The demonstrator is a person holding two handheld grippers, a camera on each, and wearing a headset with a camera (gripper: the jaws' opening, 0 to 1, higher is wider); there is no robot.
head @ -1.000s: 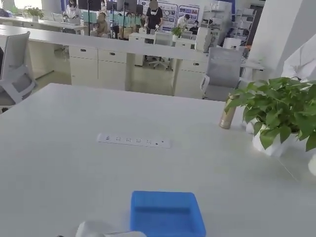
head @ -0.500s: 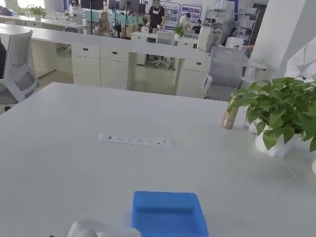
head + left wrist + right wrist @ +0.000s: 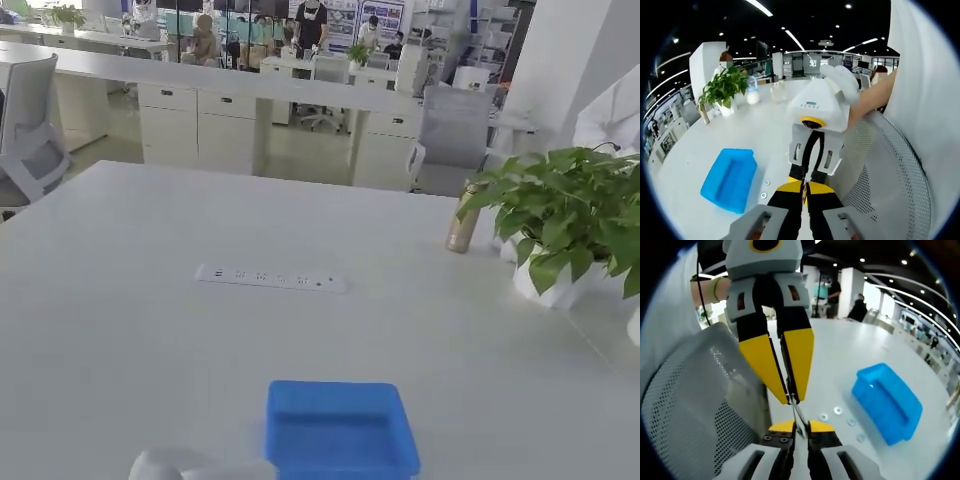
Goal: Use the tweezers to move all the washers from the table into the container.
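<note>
The left gripper [image 3: 790, 399] and the right gripper [image 3: 801, 428] both have jaws clamped on the thin metal tweezers [image 3: 796, 415], seemingly to reseat them, while small silver washers [image 3: 838, 411] lie beside the blue plastic container [image 3: 885, 400] at the tabletop's [image 3: 840, 352] near edge.

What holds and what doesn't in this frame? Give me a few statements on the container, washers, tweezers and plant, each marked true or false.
1. Washers lie on the table beside the container. True.
2. The container is red. False: it is blue.
3. The tweezers run from the left gripper's jaw tips to the right gripper's. True.
4. The plant stands on the floor. False: it stands on the table.
5. The power strip lies inside the container. False: it lies on the table, beyond the container.
</note>
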